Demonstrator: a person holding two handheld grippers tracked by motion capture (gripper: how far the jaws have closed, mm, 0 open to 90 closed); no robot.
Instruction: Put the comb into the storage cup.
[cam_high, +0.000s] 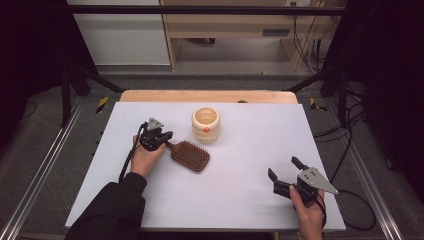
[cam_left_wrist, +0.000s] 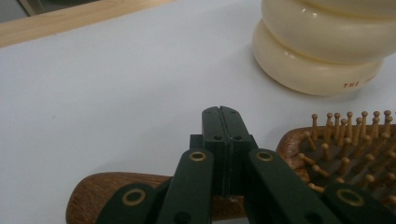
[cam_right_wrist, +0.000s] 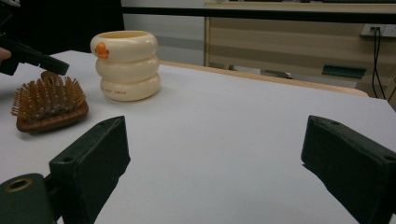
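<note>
Near the front right corner of the surface (cam_high: 240, 200), the right gripper (cam_high: 284, 175) hovers with its fingers (cam_right_wrist: 91, 161) spread wide around nothing. Farther in, left of centre, the left gripper (cam_high: 167, 137) has its fingers (cam_left_wrist: 212, 140) pressed together above the handle of the wooden hairbrush (cam_high: 190, 155), clasping nothing. The cream ringed cup (cam_high: 206, 125) stands just beyond, toward the far edge.

White-topped table (cam_high: 240, 200); on it a wooden hairbrush (cam_high: 191, 155), just beside a cream ringed cup (cam_high: 206, 125)

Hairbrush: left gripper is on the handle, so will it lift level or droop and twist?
The hairbrush looks like rigid wood, so it should not flex. The left gripper is shut on the narrow handle, and the wide bristled head lies beyond, so the head will probably dip. The rounded, glossy handle may twist between the jaws.
</note>
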